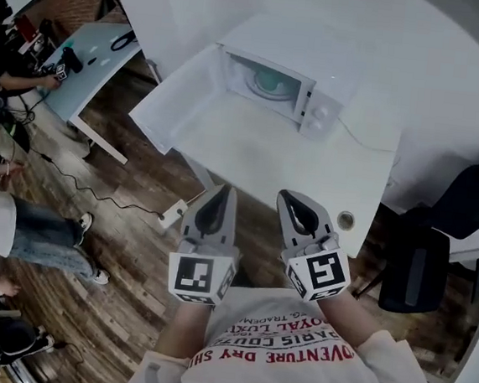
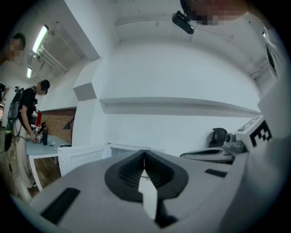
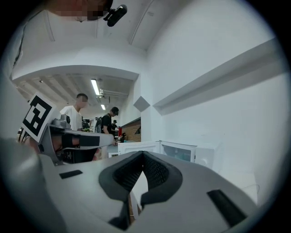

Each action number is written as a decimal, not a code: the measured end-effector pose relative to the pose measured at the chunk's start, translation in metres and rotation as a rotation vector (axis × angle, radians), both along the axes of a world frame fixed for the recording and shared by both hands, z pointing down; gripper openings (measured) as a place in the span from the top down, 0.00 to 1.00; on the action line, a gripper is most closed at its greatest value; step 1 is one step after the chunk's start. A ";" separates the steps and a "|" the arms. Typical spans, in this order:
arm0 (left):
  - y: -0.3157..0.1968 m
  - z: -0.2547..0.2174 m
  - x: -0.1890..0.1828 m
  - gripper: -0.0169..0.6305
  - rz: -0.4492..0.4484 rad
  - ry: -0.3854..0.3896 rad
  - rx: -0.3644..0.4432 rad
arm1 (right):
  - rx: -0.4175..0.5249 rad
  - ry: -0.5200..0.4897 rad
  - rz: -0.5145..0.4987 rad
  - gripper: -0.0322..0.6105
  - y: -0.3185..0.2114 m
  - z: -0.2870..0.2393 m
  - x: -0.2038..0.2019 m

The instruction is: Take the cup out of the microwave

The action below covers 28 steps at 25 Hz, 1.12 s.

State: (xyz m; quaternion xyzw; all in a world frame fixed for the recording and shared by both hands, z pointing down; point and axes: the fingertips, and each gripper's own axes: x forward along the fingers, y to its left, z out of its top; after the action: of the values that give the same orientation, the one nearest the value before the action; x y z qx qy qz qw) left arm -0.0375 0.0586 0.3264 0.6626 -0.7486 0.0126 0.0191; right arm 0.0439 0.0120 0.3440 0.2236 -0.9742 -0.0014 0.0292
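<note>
A white microwave (image 1: 316,97) stands at the back of a white table (image 1: 259,159), its door (image 1: 177,96) swung open to the left. Inside it shows a pale green rounded thing, the cup (image 1: 271,82); its shape is too small to make out. My left gripper (image 1: 223,190) and right gripper (image 1: 289,198) hover side by side over the table's near edge, well short of the microwave, both pointing at it. Both are shut with nothing between the jaws. The left gripper view shows the left gripper (image 2: 144,152) aimed at the door (image 2: 84,157). The right gripper (image 3: 143,154) faces the microwave (image 3: 182,152).
A black office chair (image 1: 422,263) stands right of the table. There is a round cable hole (image 1: 346,220) in the table's near right corner. A power strip (image 1: 172,214) and cable lie on the wooden floor at the left. People stand by a second table (image 1: 92,59) at far left.
</note>
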 end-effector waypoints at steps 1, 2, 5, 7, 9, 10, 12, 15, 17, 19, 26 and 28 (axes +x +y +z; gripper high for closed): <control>-0.010 -0.002 -0.012 0.96 0.025 0.002 0.003 | 0.002 0.002 0.026 0.93 -0.008 -0.002 -0.010; -0.020 -0.004 -0.024 0.96 0.049 0.003 0.006 | 0.003 0.002 0.053 0.93 -0.016 -0.004 -0.020; -0.050 -0.011 -0.060 0.96 0.115 -0.003 0.004 | -0.010 -0.011 0.128 0.93 -0.042 -0.011 -0.052; -0.068 -0.013 -0.083 0.96 0.153 -0.006 0.003 | -0.015 -0.016 0.179 0.93 -0.061 -0.012 -0.070; -0.087 -0.014 -0.104 0.96 0.203 -0.009 0.000 | -0.019 -0.025 0.240 0.93 -0.080 -0.014 -0.087; -0.096 -0.014 -0.114 0.96 0.229 -0.012 -0.003 | -0.023 -0.030 0.269 0.93 -0.088 -0.014 -0.096; -0.111 -0.013 -0.132 0.96 0.272 -0.019 -0.013 | -0.029 -0.036 0.318 0.93 -0.102 -0.014 -0.112; -0.132 -0.005 -0.155 0.96 0.318 -0.020 -0.030 | -0.030 -0.037 0.379 0.93 -0.121 -0.011 -0.131; -0.149 0.003 -0.166 0.96 0.346 -0.013 -0.047 | -0.036 -0.032 0.411 0.93 -0.135 -0.006 -0.141; -0.163 0.015 -0.171 0.96 0.366 0.007 -0.067 | -0.051 -0.020 0.433 0.93 -0.147 0.002 -0.145; -0.215 0.049 -0.172 0.96 0.406 0.013 -0.100 | -0.136 0.013 0.490 0.93 -0.194 0.038 -0.144; -0.231 0.057 -0.168 0.96 0.415 0.005 -0.114 | -0.151 0.015 0.494 0.93 -0.210 0.046 -0.144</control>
State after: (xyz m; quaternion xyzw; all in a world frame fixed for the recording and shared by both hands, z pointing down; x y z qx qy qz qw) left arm -0.2060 -0.1727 0.3832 0.8005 -0.5940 0.0569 0.0556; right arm -0.1000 -0.1977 0.3898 0.4518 -0.8872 0.0767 0.0527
